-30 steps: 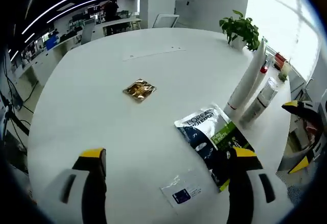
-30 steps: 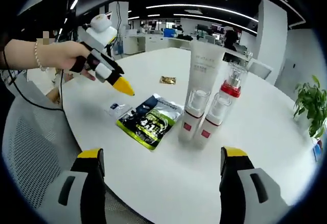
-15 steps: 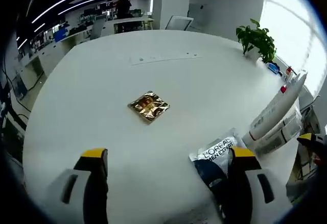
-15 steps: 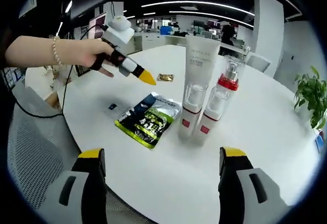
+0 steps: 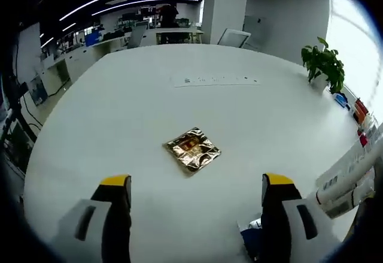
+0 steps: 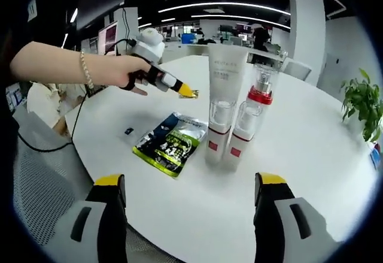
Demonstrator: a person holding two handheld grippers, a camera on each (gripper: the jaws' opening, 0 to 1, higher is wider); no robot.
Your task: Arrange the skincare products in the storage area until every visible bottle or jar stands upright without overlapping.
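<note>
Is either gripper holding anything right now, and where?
Nothing held. Left gripper is open above the gold sachet; right gripper is open, short of the tube.

Table (image 6: pixel 311 155): tube (image 6: pixel 222 104) and pump bottle (image 6: pixel 246 122) upright, just beside each other near the middle of the right gripper view, bottle to the tube's right. Flat sachet pack (image 6: pixel 172 143) lying on the table left of the tube, small card (image 6: pixel 128 131) further left, foil packet (image 5: pixel 192 150) lying apart from them. Potted plant (image 5: pixel 325 65) at the table's far edge.
</note>
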